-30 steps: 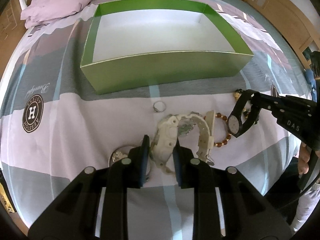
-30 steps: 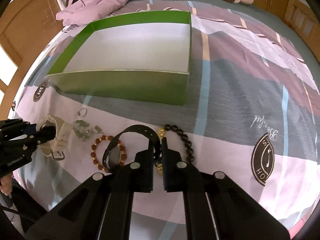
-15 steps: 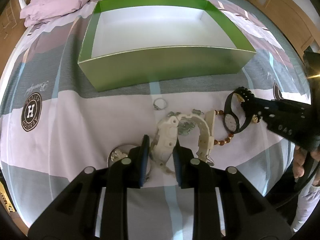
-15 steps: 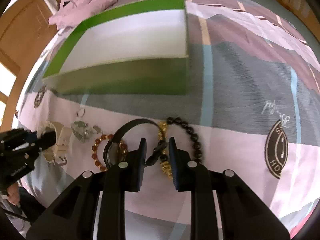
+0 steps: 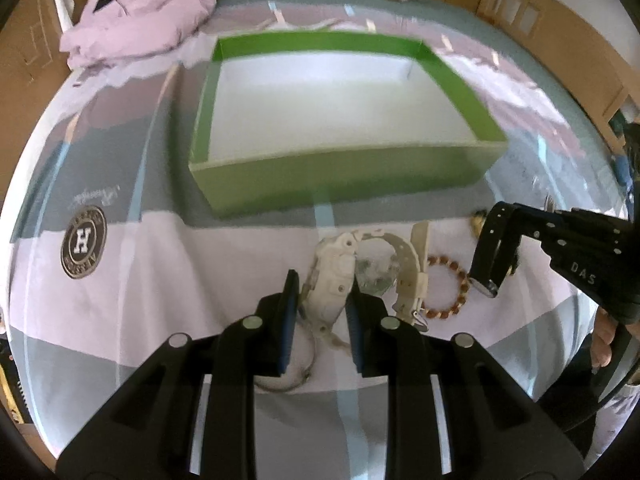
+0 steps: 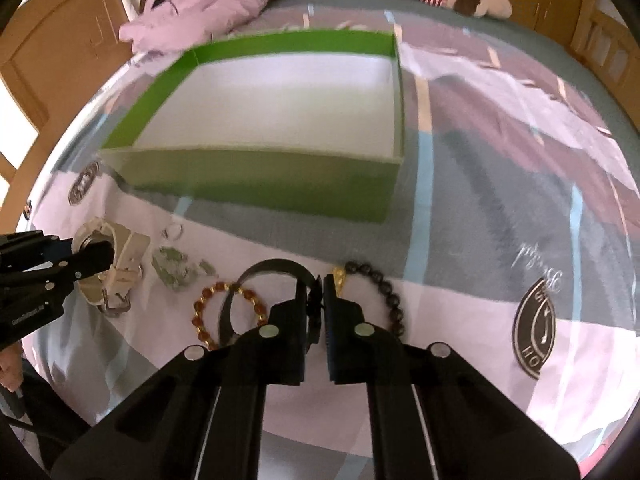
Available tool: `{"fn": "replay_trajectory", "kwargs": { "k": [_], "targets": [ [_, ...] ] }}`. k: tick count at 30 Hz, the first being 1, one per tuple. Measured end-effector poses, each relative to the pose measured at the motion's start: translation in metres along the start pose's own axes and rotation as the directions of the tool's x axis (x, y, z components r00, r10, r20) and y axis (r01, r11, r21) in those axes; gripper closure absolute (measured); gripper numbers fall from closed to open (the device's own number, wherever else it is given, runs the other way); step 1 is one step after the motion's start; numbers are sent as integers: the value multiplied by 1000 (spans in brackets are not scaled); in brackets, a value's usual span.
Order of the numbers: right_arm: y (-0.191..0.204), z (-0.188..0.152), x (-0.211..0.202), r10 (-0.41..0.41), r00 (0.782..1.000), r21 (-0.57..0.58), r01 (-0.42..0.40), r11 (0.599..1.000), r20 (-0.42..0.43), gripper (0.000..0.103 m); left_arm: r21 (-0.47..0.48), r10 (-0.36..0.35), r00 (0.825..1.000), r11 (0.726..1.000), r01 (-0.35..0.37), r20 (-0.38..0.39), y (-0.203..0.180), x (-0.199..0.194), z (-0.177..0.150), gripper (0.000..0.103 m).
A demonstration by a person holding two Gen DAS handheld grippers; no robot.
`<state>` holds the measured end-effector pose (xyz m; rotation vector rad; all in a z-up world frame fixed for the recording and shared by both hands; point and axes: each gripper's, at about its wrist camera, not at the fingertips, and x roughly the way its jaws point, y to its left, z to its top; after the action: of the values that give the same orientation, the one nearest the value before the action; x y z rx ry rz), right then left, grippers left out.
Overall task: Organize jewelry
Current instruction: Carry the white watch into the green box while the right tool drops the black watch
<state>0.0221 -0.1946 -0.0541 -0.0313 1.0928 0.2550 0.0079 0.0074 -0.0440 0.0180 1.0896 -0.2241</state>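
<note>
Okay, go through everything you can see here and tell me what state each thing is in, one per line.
Green box: open, nothing inside.
White watch: clamped in the left tongs.
Black watch: strap pinched in the right tongs, lifted.
Amber bead bracelet: lying flat on the bedspread.
Dark bead bracelet: lying flat.
Small ring: lying loose near the box.

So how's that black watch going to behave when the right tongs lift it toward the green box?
The black watch will probably dangle: the right tongs pinch only its strap, with the face hanging lowest. The strap holds a loop, so it seems springy rather than limp. It likely swings, so clear the green box wall slowly.
</note>
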Motion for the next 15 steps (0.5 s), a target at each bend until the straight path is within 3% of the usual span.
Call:
{"fn": "replay_trajectory", "kwargs": {
  "k": [10, 15],
  "targets": [
    [-4, 15, -41, 38, 982, -10, -36, 999, 185, 96, -18, 5, 993, 1000, -3, 121, 7, -28, 19, 81],
    [-1, 42, -65, 48, 950, -34, -39, 999, 310, 96, -37, 19, 980, 999, -12, 196, 17, -34, 56, 81]
  ]
}}
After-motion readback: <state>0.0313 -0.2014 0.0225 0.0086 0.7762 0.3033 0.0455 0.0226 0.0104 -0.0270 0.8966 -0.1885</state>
